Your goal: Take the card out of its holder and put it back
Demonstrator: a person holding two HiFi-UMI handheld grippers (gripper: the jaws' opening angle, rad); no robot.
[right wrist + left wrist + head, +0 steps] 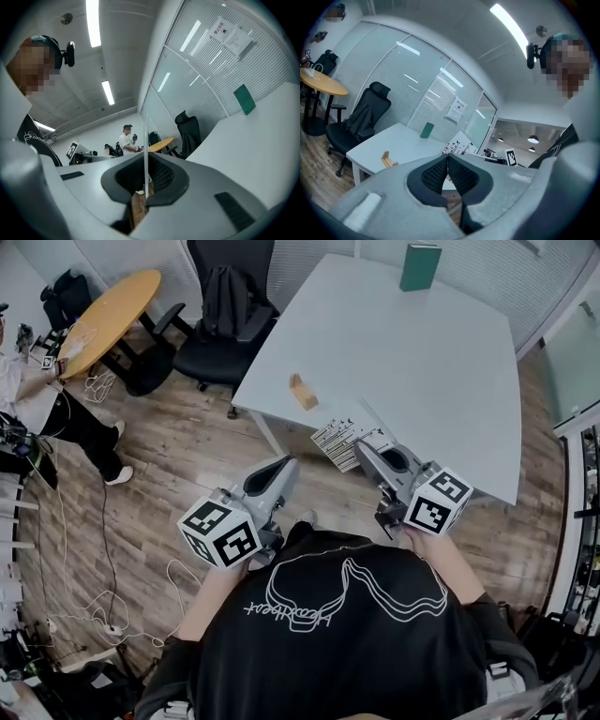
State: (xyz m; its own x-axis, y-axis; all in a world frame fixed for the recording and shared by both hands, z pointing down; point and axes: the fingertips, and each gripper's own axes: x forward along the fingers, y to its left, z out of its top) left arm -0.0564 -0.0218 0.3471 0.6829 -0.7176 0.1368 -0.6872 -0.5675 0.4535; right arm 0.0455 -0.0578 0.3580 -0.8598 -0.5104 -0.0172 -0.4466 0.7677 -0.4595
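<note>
Black white-printed T-shirt [337, 652]; grey left hand-held gripper [286, 465] and right hand-held gripper [362, 448] carry marker cubes [220, 532].

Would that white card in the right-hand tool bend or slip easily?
Probably fairly stiff: the card stands out of the right gripper as a straight, thin line. Likely very light, being that thin. It might slide, since only one edge is pinched.

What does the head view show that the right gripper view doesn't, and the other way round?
Only the head view: the wooden holder on the white table, and the printed face of the card. Only the right gripper view: the ceiling lights, and the card edge-on, pinched in the right gripper. Both: the card, the table, the green box and the black chair.
</note>
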